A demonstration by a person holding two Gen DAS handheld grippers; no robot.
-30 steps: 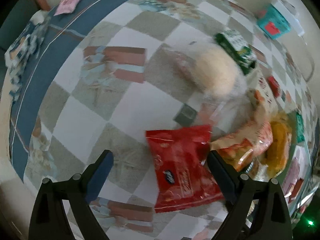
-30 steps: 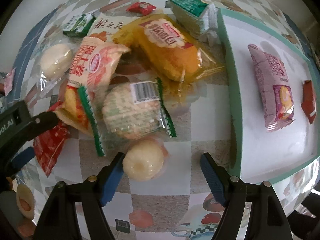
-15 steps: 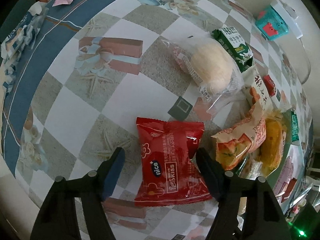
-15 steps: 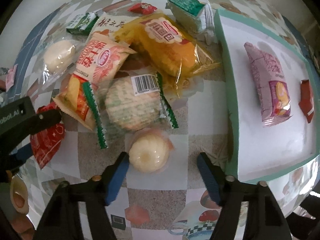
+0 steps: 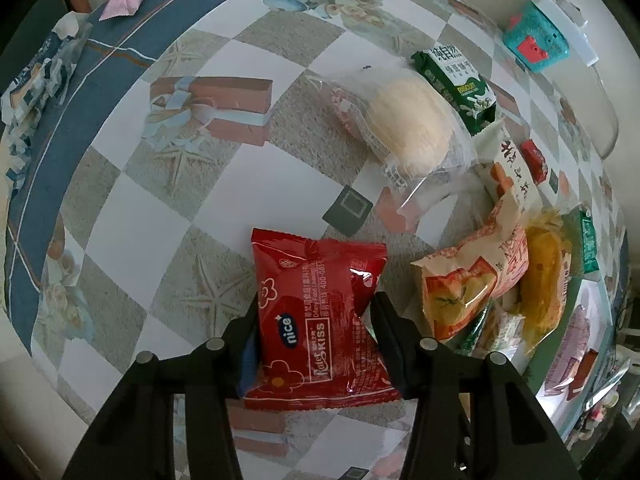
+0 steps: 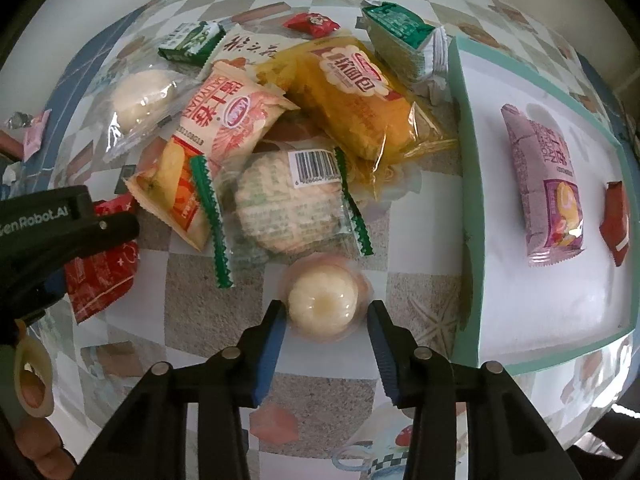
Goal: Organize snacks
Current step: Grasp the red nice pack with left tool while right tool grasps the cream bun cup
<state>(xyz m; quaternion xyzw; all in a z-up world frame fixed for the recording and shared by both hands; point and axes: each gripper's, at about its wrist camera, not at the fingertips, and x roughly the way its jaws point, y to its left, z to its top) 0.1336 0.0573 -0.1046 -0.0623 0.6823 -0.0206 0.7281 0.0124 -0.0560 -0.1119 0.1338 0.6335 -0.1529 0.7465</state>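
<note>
Two views, L wrist first. L gripper [image 5: 316, 312] straddles the red snack pack [image 5: 320, 320]; jaws pressed against both side edges of the pack, film puckered at the R finger, so I read it as clamped on the pack. Pack lies on the checked tablecloth [image 5: 132, 216], nearest item to the camera. Handling guess: light, air-puffed foil pillow, slick film, contents prob. crushable; hold at mid-body across the width as now, not by the crimped seams.

Beyond the red pack: clear-wrapped pale bun [image 5: 404, 128], green milk-biscuit pack [image 5: 456, 84] behind that. Right of the red pack: orange-white chip bag [image 5: 472, 284], just beside it, apart as far as I can tell. Lift path upward looks free.

R wrist view. R gripper [image 6: 326, 320] is parted, fingers flanking the small round jelly cup [image 6: 322, 306], w/ a slim gap at each side; not yet clamped. Cup sits on the cloth, just left of the teal tray [image 6: 460, 184]. Guess: light, stiff plastic shell, smooth and round, may squirt out; take it at the widest girth.

Left-above the tray: round biscuit pack w/ barcode [image 6: 292, 200], almost touching the cup; yellow bread pack [image 6: 356, 92] further back. In the tray: purple pack [image 6: 548, 180], small red pack [image 6: 614, 224]. Tray wall is the only thing between cup and drop spot.
</note>
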